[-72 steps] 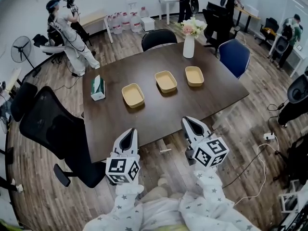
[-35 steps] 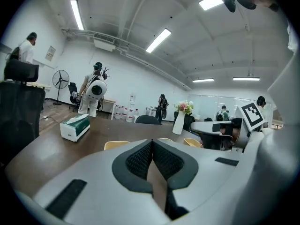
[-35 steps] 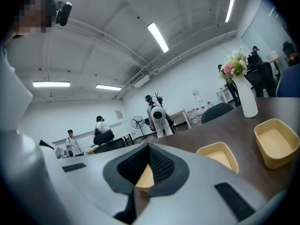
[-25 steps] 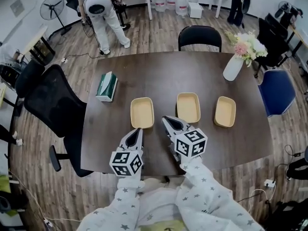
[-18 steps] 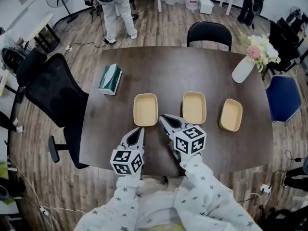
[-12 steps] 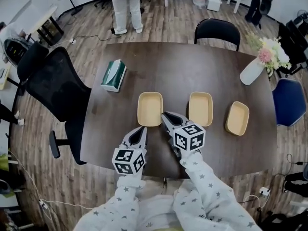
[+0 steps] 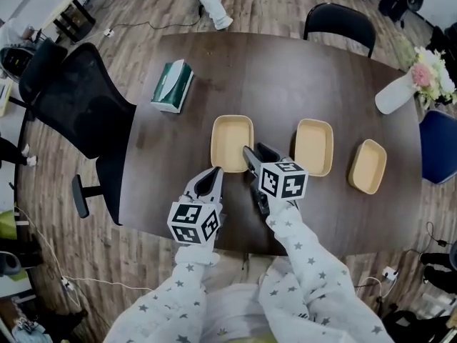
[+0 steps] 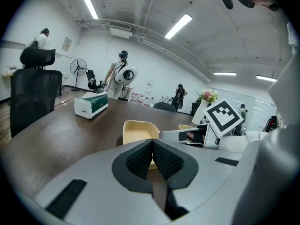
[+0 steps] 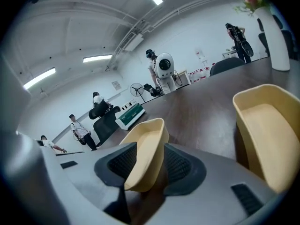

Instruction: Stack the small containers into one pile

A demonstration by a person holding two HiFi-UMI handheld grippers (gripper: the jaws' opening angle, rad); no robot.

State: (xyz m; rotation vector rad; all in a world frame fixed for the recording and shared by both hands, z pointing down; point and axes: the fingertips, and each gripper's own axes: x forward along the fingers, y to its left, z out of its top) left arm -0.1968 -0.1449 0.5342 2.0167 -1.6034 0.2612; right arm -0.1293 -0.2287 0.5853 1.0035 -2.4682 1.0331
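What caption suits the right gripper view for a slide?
Right gripper, its jaws just opened, straddles the wall of one tan container on the dark table; a second container sits to its right.

Matt plastic containers point(image 7: 232, 143), wood-grain table point(image 7: 285, 73)

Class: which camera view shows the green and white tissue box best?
The head view: the green and white tissue box lies whole and unblocked on the dark wooden table, seen from above. The left gripper view shows its side at table level; the right gripper view shows it small and far off.
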